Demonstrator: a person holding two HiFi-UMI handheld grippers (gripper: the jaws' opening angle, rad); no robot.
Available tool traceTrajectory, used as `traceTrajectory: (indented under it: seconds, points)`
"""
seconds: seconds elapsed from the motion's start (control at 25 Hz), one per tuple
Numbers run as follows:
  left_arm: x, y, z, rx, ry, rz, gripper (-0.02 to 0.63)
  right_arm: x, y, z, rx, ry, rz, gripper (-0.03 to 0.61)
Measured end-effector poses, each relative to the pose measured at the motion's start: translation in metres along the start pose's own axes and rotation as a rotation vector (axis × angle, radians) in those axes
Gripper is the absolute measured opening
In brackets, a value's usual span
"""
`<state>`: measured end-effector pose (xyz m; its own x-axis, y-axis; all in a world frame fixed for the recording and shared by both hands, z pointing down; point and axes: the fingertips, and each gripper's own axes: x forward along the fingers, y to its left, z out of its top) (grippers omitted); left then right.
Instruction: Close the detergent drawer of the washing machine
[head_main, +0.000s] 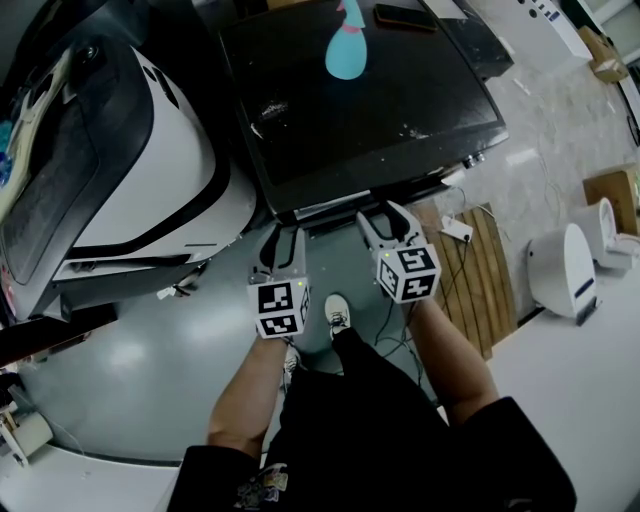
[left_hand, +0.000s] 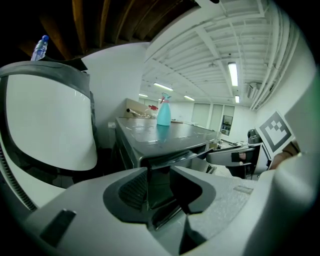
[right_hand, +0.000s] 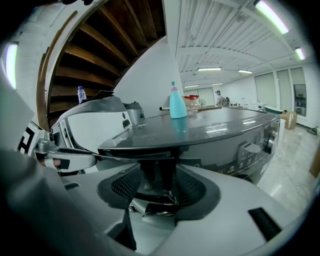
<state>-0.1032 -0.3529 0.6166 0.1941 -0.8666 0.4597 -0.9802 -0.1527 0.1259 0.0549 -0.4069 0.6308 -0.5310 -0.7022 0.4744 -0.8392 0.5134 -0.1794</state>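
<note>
The dark grey washing machine (head_main: 360, 100) stands in front of me, with a teal spray bottle (head_main: 348, 45) on its lid. Its detergent drawer (head_main: 330, 207) shows as a pale strip sticking out a little under the lid's front edge. My left gripper (head_main: 281, 243) hangs open just short of the machine's front left corner, with nothing between its fingers. My right gripper (head_main: 388, 217) is open too, close to the front edge a little to the right of the drawer. In the left gripper view the corner of the machine (left_hand: 165, 150) fills the gap between the jaws. The right gripper view looks at the front panel (right_hand: 235, 150).
A white, dark-trimmed machine (head_main: 130, 150) stands close on the left. A wooden pallet (head_main: 485, 270) with a cable and plug lies on the floor at the right, a white device (head_main: 565, 268) beyond it. A phone (head_main: 405, 17) rests on the lid. My feet (head_main: 337, 313) are below the grippers.
</note>
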Motion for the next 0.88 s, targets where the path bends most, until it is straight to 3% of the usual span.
traceTrajectory:
  seconds: [0.2,0.88]
  points:
    - [0.007,0.006,-0.007,-0.047,0.041,0.043,0.133,0.007,-0.001,0.003,0.018,-0.008,-0.027,0.218]
    - [0.015,0.014,-0.001,-0.109,0.025,0.08,0.133,0.017,-0.003,0.006,0.093,-0.034,-0.072,0.218]
